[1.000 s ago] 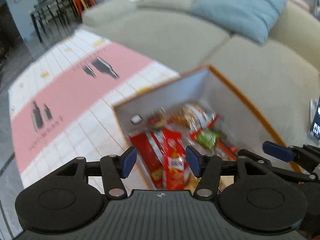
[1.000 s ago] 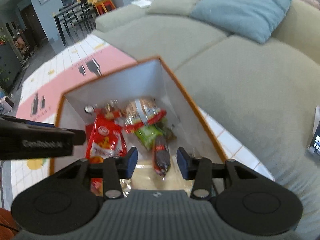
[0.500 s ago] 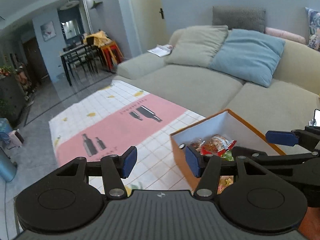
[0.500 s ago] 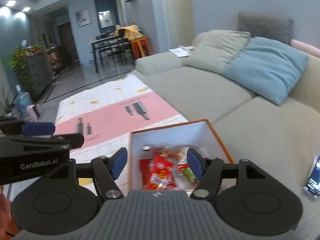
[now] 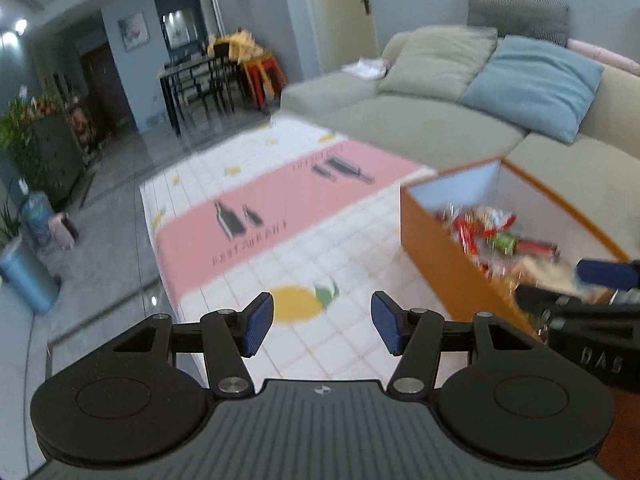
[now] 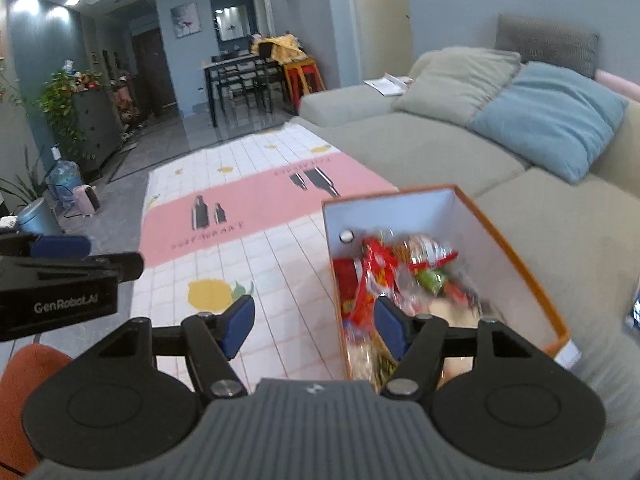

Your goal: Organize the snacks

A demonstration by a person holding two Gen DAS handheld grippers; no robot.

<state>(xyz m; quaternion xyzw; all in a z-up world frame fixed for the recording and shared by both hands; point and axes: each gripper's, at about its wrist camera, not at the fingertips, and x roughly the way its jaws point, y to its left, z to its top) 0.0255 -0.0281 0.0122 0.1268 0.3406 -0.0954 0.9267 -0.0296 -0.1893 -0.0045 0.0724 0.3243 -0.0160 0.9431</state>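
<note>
An orange cardboard box (image 5: 436, 236) with white inner walls stands on a patterned floor mat beside the sofa. It also shows in the right wrist view (image 6: 532, 276). Several snack packets (image 6: 384, 276), mostly red with one green, lie inside it; they also show in the left wrist view (image 5: 488, 232). My left gripper (image 5: 322, 326) is open and empty, left of the box, over the mat. My right gripper (image 6: 316, 326) is open and empty above the box's near left wall.
A white and pink mat (image 5: 280, 204) covers the floor. A beige sofa (image 6: 420, 148) with a blue cushion (image 6: 548, 116) runs behind the box. A dining table and chairs (image 6: 244, 80) stand far back. A blue bin (image 5: 24, 272) is at left.
Both grippers have pulled back and up from inside the box and swung left. The box now sits to the right of each view. Both jaws have opened wider.
</note>
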